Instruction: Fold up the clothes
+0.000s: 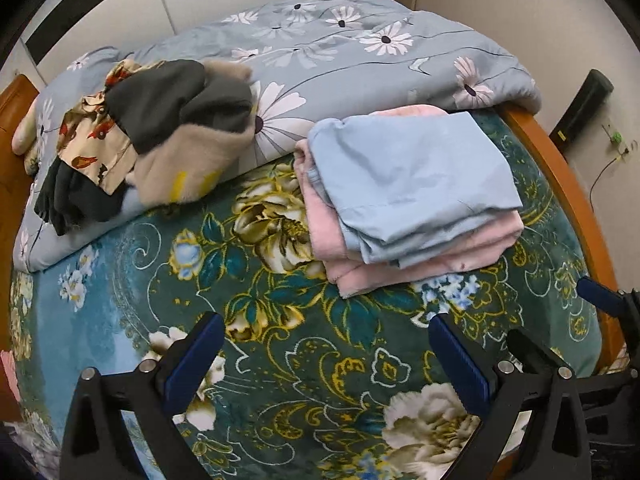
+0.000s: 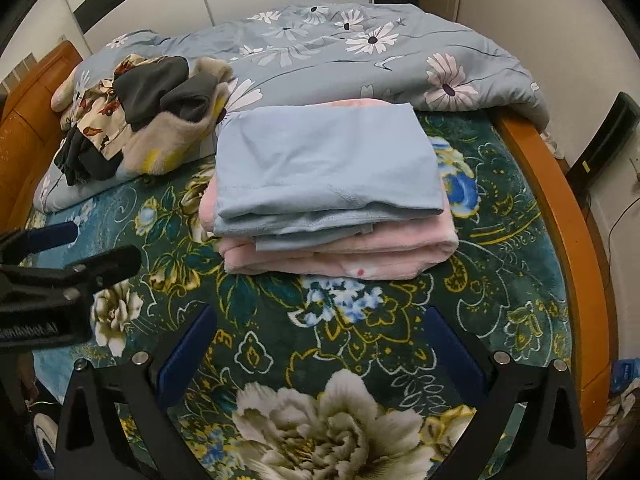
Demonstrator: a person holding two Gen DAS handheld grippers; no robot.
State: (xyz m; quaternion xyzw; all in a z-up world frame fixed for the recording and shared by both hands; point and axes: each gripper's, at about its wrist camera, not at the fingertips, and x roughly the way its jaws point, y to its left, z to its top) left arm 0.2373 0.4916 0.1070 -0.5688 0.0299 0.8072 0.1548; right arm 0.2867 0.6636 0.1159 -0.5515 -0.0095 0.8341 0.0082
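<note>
Lying beyond open right gripper, folded clothes, untouched

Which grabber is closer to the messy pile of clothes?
Left. The left gripper hovers over the flowery blanket, on the same side as the messy pile. The right gripper sits in front of the folded stack, farther from the pile.

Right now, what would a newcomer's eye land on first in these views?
Probably the neat stack mid-bed: a folded light blue cotton garment lying on a folded pink fleece garment, on the dark green floral blanket. Behind to the left, an unfolded heap of grey, beige and patterned clothes sits on the grey daisy-print duvet.
</note>
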